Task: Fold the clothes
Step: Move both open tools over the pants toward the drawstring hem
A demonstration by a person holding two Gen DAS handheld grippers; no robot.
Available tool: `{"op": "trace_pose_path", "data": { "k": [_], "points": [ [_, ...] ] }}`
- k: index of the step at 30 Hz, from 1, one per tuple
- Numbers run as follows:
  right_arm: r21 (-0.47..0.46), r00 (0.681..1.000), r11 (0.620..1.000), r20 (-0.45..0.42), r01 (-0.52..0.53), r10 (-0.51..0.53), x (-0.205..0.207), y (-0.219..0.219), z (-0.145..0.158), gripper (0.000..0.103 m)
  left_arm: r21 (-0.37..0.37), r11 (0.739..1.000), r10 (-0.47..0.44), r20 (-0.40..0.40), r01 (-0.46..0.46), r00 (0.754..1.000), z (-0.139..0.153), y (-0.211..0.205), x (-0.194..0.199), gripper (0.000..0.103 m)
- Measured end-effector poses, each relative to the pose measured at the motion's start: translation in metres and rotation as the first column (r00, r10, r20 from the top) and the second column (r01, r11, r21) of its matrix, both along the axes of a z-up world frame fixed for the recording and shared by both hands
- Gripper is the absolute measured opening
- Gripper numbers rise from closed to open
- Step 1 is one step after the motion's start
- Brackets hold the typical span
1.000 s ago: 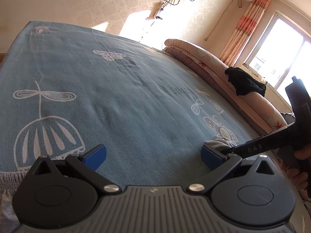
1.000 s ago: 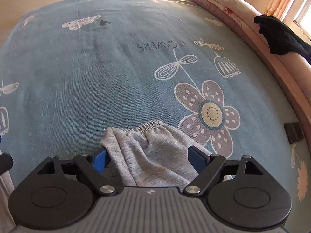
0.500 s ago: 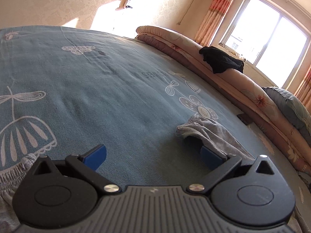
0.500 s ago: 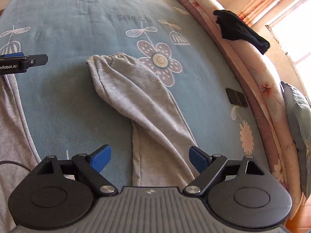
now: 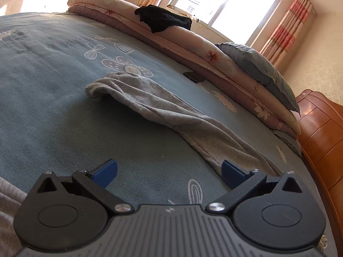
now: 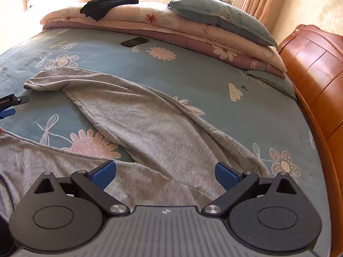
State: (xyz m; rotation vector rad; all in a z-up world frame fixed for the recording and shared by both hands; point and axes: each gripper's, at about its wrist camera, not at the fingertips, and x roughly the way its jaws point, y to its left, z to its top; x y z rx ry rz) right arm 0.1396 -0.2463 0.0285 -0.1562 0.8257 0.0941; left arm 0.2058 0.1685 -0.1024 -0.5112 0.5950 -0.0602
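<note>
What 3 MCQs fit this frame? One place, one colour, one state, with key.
1. Where is the phone?
A. on the sheet by the quilt
B. on the pillow
C. on the grey trousers

2. What colour is the garment draped on the quilt?
A. white
B. black
C. red

3. How are the right gripper fingers?
A. shut on the cuff
B. shut on nothing
C. wide apart, gripping nothing

Key:
1 A: the phone lies flat on the blue sheet just in front of the folded quilt.
2 B: it is plainly black against the pink quilt.
3 C: the blue pads stand apart over the trousers, having just been opening, pinching no cloth.
</note>
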Motion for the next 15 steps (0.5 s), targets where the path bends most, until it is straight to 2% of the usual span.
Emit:
{"op": "trace_pose_path", "data": {
  "k": [2,4,8,10,12,15],
  "points": [
    [0.061,0.999,0.997,-0.008,-0.044,0.044,0.005,0.003,-0.026,0.099,0.021,0.999,-0.045,-0.015,0.045,0.999,-0.004,-0.013,0.002,0.102],
    [0.084,0.995,0.992,-0.028,-0.095,0.098,0.018,0.011,-0.054,0.098,0.018,0.997,-0.072,-0.021,0.072,0.997,-0.009,-0.023,0.003,0.102],
    [0.097,0.974,0.971,-0.036,-0.219,0.224,0.047,0.032,-0.1,0.097,-0.097,0.993,-0.058,0.055,0.063,0.997,-0.017,-0.023,-0.005,0.103],
    [0.125,0.962,0.96,-0.081,-0.252,0.262,0.061,0.034,-0.117,0.097,-0.137,0.989,-0.05,0.076,0.06,0.996,-0.022,-0.02,-0.007,0.102],
    [0.14,0.945,0.95,-0.133,-0.28,0.298,0.074,0.036,-0.131,0.097,-0.09,0.994,-0.06,0.061,0.066,0.996,-0.027,-0.021,-0.001,0.102],
    [0.141,0.922,0.945,-0.214,-0.296,0.321,0.085,0.04,-0.139,0.101,-0.038,0.999,-0.011,0.053,0.013,0.999,-0.032,-0.028,0.012,0.102]
  ]
}}
